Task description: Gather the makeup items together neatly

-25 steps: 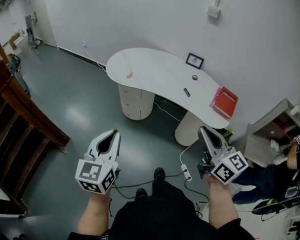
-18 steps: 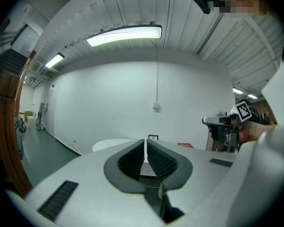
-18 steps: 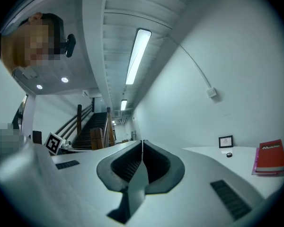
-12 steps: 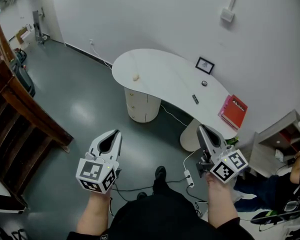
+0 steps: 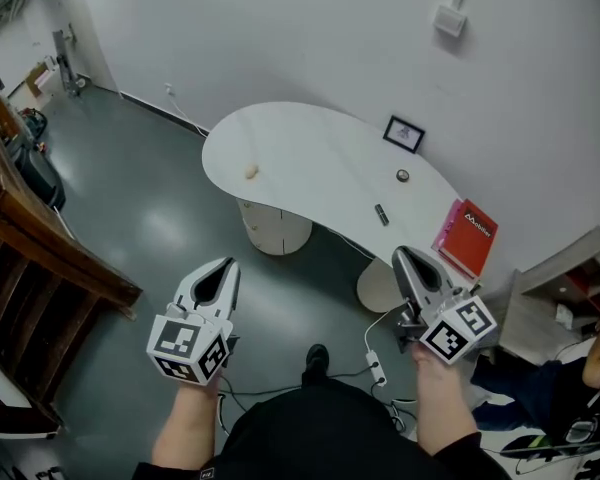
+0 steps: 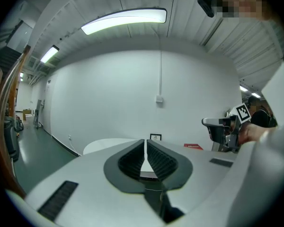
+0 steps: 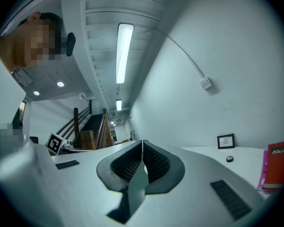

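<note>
Approach phase | white left tool (image 5: pixel 218 273) and white right tool (image 5: pixel 408 263): jaws together, empty, held forward because white curved counter (image 5: pixel 310 148) stands well apart | small makeup items (image 5: pixel 381 214) scattered, ungathered.

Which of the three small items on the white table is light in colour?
The beige item, alone near the left end of the table; the round item and the stick-shaped item toward the right are dark.

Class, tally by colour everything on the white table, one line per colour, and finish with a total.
Dark: 3 (framed picture, round item, slim stick)
Red: 1 (book)
Beige: 1 (small lump)
Total: 5
</note>
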The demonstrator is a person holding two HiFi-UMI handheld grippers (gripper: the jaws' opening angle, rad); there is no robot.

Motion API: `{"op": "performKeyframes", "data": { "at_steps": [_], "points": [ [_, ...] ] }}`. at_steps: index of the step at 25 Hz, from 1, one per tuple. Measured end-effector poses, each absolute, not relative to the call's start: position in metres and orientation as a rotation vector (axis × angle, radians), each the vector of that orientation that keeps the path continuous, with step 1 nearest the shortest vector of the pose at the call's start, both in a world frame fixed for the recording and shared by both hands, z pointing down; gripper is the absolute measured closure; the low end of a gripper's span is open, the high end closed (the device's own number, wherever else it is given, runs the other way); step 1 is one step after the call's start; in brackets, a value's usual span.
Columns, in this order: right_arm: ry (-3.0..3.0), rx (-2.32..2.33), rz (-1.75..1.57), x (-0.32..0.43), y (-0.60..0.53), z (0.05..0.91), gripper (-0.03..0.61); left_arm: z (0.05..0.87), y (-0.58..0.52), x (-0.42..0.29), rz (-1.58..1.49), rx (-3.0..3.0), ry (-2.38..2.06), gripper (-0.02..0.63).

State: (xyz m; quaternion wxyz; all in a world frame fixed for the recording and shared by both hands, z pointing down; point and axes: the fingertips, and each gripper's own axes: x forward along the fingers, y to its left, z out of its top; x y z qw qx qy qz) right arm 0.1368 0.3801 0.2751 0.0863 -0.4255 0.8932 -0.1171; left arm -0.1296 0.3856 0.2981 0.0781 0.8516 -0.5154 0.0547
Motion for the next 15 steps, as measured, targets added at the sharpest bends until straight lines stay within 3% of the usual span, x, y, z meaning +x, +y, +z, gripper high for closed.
{"op": "performKeyframes", "data": {
  "at_steps": [15],
  "points": [
    [2.619, -1.193, -0.404, 0.205, 0.283, 0.282, 0.543, 0.284, 0.295, -0.076, 0.211, 2.525, -1.607, 0.588]
  ]
}}
